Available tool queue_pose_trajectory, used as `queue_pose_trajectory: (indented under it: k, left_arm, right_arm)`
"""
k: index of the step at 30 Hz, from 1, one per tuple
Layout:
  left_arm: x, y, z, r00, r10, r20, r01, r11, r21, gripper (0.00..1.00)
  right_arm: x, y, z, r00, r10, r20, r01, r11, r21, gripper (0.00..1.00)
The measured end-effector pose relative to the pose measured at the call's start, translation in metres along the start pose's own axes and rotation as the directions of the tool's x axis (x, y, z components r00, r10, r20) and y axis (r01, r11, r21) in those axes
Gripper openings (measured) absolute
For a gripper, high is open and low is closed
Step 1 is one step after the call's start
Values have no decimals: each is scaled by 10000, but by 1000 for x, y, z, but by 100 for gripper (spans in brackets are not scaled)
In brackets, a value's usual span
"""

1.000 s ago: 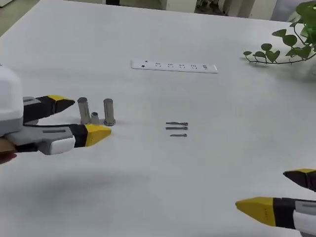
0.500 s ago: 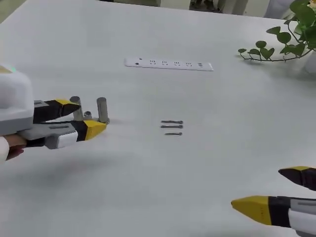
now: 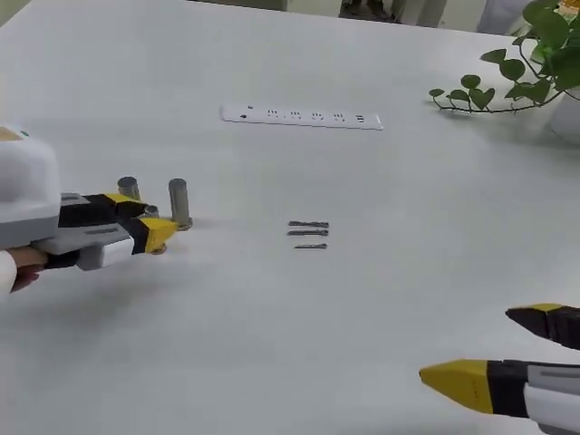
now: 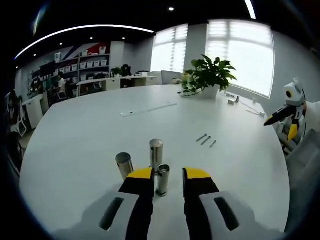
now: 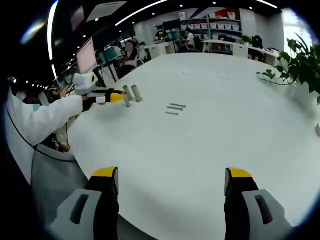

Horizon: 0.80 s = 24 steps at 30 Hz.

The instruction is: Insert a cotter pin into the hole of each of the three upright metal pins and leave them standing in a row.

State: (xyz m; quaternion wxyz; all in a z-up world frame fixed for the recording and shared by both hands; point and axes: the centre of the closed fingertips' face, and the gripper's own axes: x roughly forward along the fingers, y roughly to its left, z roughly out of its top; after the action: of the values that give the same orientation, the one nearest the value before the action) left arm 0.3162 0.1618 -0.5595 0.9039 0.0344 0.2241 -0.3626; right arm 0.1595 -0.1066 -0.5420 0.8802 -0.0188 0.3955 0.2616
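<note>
Straddling the front pin, the left gripper has its jaws only narrowly apart, one on each side of that pin. In the left gripper view a thin gap shows between the pin and each jaw, so they are not clamped on it and grip nothing. The front pin stands upright on the desk, toward its left edge.

Two more pins stand upright just beyond the jaw tips, one set a little left of the other. Whether the nearer of them touches the front pin cannot be told.

Three cotter pins lie flat and side by side near the middle of the desk, well apart from the upright pins.

A power strip lies toward the far edge. A plant stands at the far right corner, one stem trailing over the desk.

The right gripper hangs above the near right corner with its jaws wide apart and nothing between them. Its own view looks across the desk to the left gripper, which is held out on an arm in a white sleeve.
</note>
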Motion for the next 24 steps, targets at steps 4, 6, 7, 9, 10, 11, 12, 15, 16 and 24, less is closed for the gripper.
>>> queue_pose_trajectory:
  k: [4,6,7,9,10,11,12,15,16,24]
  left_arm:
    - [2,0,0,10000,-9,26,9,10000,-85,14]
    - [3,1,-1,10000,15,-26,-15,10000,-50,12]
    - [3,2,-2,9999,93,-102,-95,9998,-151,11]
    - [3,3,-3,9999,136,-90,-137,9998,-151,9]
    - [3,3,-3,9998,176,-79,-177,9997,-150,7]
    - [3,4,-3,9997,216,-100,-217,9997,-129,7]
    - [3,5,-4,9997,238,-102,-239,9996,-172,7]
    - [3,5,-3,9997,216,-110,-218,9994,-256,6]
    - [3,5,-3,9997,224,-120,-226,9996,-152,6]
    - [0,12,-3,9960,859,-231,-854,9961,227,5]
  right_arm:
    - [1,1,-1,10000,24,-21,-24,10000,6,85]
    - [1,1,-2,10000,38,-60,-38,10000,-9,85]
    - [2,2,-2,10000,58,-72,-58,10000,-6,85]
    - [3,2,-2,9999,79,-102,-79,10000,1,85]
    - [3,2,-2,9999,80,-116,-80,10000,0,85]
    - [4,2,-1,9999,100,-136,-100,9999,-15,85]
    - [4,3,-1,9998,148,-124,-149,9999,-41,85]
    - [4,5,1,9995,299,-115,-300,9995,-41,85]
    - [4,5,2,9994,320,-126,-321,9995,-63,85]
    - [2,1,9,9999,136,0,-136,9998,-114,86]
